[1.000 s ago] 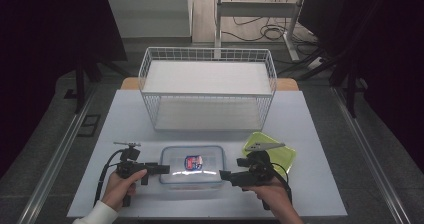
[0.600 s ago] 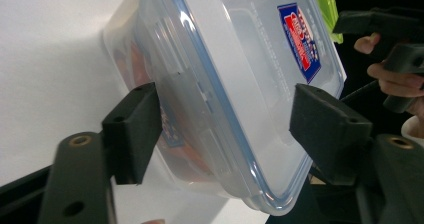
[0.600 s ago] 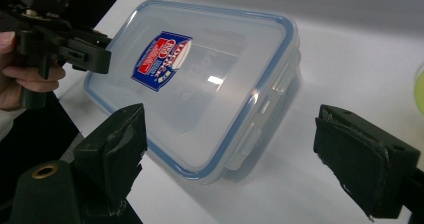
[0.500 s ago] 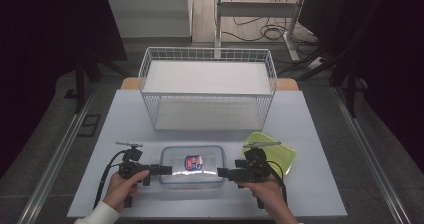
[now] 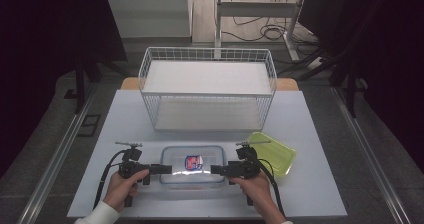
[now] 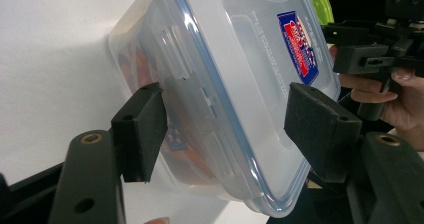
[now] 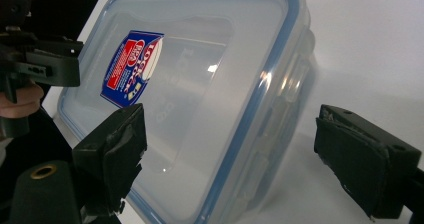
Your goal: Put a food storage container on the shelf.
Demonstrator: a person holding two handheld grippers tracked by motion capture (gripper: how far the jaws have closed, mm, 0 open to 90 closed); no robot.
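A lidded clear plastic container (image 5: 192, 165) sits at the table's (image 5: 320, 194) near edge between two grippers: the left gripper (image 6: 225, 129) straddles its end without yet gripping, its jaws having just been narrowing, and the right gripper (image 7: 225, 159) gapes around the opposite end, ready for a two-handed lift.

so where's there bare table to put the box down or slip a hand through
Free: the table right of the green lid, and its left part beside the wire basket. Crowded: the near middle, where the left gripper and right gripper flank the clear box.
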